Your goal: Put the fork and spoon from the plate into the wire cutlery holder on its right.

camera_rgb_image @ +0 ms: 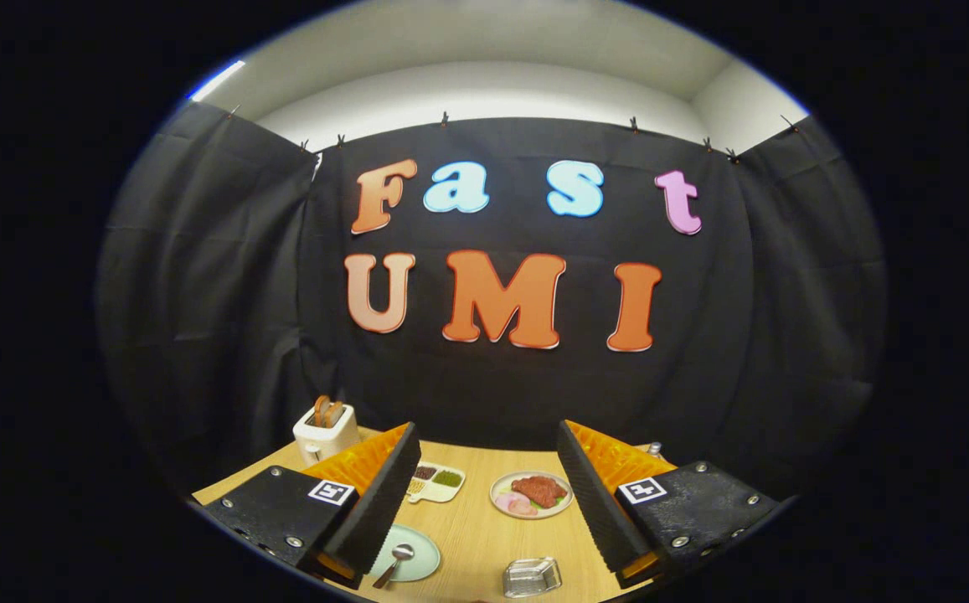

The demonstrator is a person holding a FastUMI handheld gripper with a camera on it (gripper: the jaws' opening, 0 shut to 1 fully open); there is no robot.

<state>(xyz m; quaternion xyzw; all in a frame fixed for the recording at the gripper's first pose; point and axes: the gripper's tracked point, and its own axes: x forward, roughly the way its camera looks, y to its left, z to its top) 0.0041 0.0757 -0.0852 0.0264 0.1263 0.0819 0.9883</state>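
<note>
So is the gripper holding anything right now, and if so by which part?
Nothing is held. The gripper is open, its fingers wide apart above the table; the spoon lies on the plate by one finger.

Even, fairly dim overhead light — a bright strip glares on the ceiling (218, 81); fisheye bending at edges, focus sharp.

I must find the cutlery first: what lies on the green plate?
A spoon lies on the plate. The left gripper finger covers the plate's left part, so no fork can be confirmed. The gripper is open.
</note>
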